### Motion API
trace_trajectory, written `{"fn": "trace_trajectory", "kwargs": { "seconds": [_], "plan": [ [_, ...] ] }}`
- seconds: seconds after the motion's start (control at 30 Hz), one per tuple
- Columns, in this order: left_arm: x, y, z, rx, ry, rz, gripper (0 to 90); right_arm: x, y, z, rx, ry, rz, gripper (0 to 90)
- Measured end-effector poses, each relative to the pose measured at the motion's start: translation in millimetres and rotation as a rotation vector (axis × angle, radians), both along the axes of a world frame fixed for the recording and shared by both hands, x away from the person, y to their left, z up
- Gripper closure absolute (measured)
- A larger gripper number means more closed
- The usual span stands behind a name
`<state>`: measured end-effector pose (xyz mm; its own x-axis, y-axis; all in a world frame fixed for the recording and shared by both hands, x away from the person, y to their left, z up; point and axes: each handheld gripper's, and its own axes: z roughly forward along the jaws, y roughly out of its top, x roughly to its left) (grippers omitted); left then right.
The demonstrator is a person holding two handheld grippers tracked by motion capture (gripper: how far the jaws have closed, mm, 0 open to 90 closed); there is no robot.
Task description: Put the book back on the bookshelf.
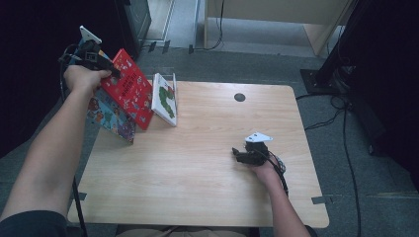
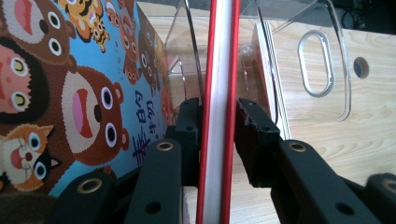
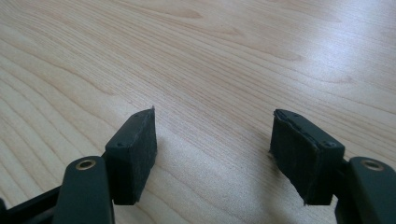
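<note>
Books stand in a clear rack (image 2: 322, 60) at the bench's (image 1: 197, 168) far left corner. Left hand-held gripper (image 2: 219, 135) straddles the red book (image 1: 129, 89), which leans between a blue animal book (image 2: 79, 93) and a white one (image 1: 165, 98); a slight gap shows at one pad, so its grip looks released. Right hand-held gripper (image 3: 215, 154) rests on the bench, spread wide with nothing between its pads.

Three picture books are seen leaning at the wooden worktop's (image 1: 197, 168) left edge, the left gripper (image 1: 91, 54) raised at the red book (image 1: 129, 89), the right gripper (image 1: 249, 154) resting apart.
</note>
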<state>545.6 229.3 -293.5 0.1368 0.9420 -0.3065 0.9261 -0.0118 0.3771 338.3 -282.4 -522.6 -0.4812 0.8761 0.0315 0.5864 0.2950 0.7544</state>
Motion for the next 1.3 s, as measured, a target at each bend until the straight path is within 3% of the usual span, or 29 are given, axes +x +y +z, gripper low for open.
{"fn": "trace_trajectory", "kwargs": {
  "seconds": [0.1,0.83,1.3],
  "plan": [
    [0.0,0.8,-0.1,0.001,0.003,-0.006,75.1,0.0,0.0,0.0,0.0,0.0,0.0,31.6],
    [-1.6,4.7,5.2,0.006,0.003,-0.008,67.2,-0.1,0.1,0.0,0.0,0.001,-0.001,31.6],
    [-3.5,10.1,8.7,-0.042,0.007,-0.014,61.9,-0.2,0.1,0.1,0.0,0.001,-0.001,31.6]
  ]
}}
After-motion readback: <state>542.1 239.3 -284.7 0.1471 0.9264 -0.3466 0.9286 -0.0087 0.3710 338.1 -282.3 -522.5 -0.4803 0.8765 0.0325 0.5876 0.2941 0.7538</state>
